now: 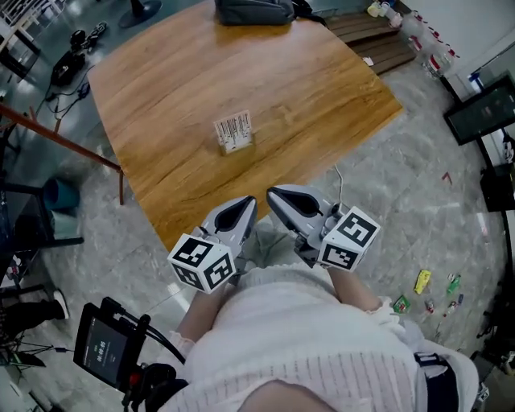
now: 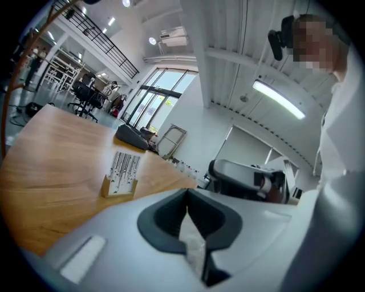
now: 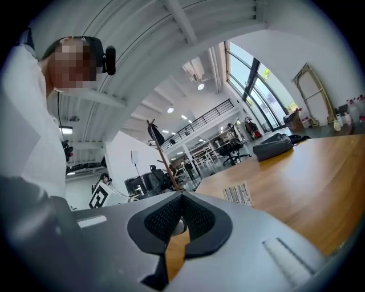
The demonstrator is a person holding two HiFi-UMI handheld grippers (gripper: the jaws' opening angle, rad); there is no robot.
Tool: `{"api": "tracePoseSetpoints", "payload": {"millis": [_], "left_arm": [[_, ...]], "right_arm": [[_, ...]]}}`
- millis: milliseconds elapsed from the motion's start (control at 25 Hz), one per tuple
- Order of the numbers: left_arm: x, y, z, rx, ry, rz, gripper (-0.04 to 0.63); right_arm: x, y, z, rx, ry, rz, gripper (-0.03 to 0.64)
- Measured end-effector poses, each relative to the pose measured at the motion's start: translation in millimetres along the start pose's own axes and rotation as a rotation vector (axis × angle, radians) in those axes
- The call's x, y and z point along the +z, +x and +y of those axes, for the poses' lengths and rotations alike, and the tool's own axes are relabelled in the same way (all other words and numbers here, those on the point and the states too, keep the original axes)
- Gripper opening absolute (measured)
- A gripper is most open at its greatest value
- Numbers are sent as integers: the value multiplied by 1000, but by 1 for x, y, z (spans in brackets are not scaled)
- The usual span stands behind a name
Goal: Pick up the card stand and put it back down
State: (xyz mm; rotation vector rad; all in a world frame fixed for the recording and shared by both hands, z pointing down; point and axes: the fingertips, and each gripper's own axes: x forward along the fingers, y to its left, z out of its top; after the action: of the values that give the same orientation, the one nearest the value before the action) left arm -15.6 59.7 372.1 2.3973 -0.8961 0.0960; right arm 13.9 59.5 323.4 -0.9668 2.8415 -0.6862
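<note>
The card stand (image 1: 234, 133) is a small wooden base holding a white card with black bars, upright near the middle of the wooden table (image 1: 193, 64). It also shows in the left gripper view as the card stand (image 2: 121, 176) and in the right gripper view as the card stand (image 3: 237, 194). My left gripper (image 1: 244, 211) and right gripper (image 1: 278, 199) hang side by side at the table's near edge, well short of the stand. Both are shut and hold nothing. The left gripper (image 2: 187, 211) tips meet, as do those of the right gripper (image 3: 182, 199).
A dark grey bag (image 1: 254, 11) lies at the table's far edge. A tablet on a mount (image 1: 105, 344) sits at the lower left by the person. Small litter (image 1: 422, 282) is scattered on the floor to the right. A coat rack (image 3: 162, 157) stands beyond the table.
</note>
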Motion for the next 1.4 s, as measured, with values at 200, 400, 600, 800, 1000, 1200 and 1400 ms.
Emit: {"api": "tracePoseSetpoints", "payload": {"millis": [200, 400, 600, 800, 1000, 1200, 1400], "left_arm": [[27, 30, 24, 42, -17, -28, 6], [32, 57, 37, 68, -44, -31, 6], [25, 64, 55, 106, -47, 14, 6], [26, 67, 89, 116, -63, 31, 6], [24, 67, 99, 143, -54, 65, 7], [25, 67, 108, 180, -18, 96, 8], [27, 72, 134, 260, 35, 123, 38]], "right_arm": [[26, 21, -29, 82, -30, 2, 0], [33, 36, -61, 122, -6, 27, 0], [16, 55, -81, 93, 36, 94, 0], [4, 78, -94, 88, 65, 115, 0], [1, 81, -94, 100, 47, 140, 0], [-4, 84, -102, 73, 33, 188, 9], [-8, 94, -122, 48, -4, 238, 70]]}}
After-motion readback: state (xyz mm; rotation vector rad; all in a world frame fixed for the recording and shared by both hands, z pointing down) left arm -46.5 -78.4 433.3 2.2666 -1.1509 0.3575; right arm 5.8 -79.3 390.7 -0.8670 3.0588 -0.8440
